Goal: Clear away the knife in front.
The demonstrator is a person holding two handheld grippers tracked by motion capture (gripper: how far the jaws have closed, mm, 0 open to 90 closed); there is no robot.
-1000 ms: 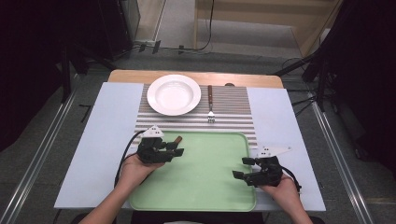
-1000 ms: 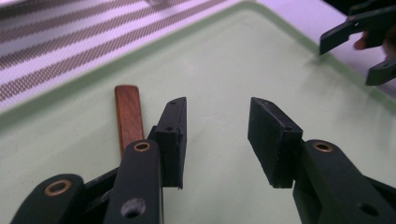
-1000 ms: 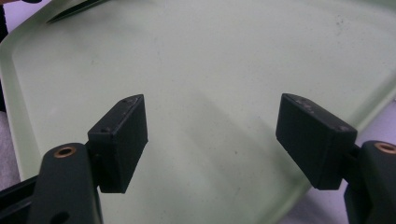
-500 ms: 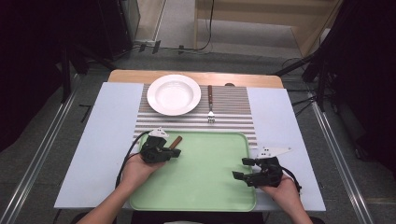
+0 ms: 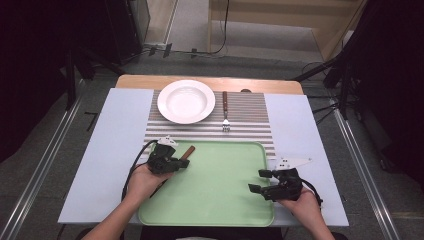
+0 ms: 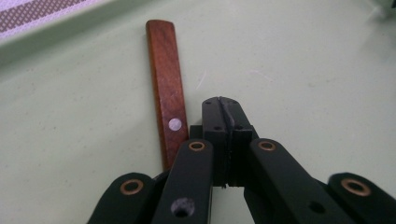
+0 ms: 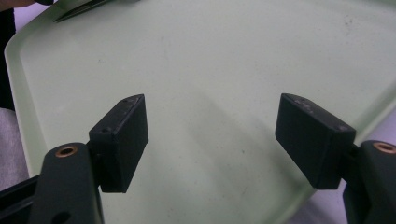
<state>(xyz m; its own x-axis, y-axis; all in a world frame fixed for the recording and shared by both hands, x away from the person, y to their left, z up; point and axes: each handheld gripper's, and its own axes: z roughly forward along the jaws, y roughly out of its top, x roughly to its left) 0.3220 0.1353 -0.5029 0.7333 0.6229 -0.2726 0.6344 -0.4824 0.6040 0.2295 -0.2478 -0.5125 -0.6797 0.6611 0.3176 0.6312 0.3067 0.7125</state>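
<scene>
High view: the left hand-held gripper (image 5: 170,162) sits over the near-left part of the green tray (image 5: 220,200); the knife (image 5: 187,152) lies there too, and its brown handle pokes out just past the jaws, slanting away toward the far edge of the tray; the left hand is much nearer to it than the right hand-held gripper (image 5: 260,181), which waits well apart at the tray's right side; beyond the tray a white plate (image 5: 186,101) and a fork (image 5: 225,110) rest on a striped mat (image 5: 250,107); the counter (image 5: 120,130) is pale, and the room around it is dark with a grey floor.

Left gripper view: the jaws are pressed together with nothing between them; the handle lies flat just beside them on their left, running the same way they point.

Right gripper view: the jaws are spread wide over bare tray; the knife's blade (image 7: 81,10) shows far off.
</scene>
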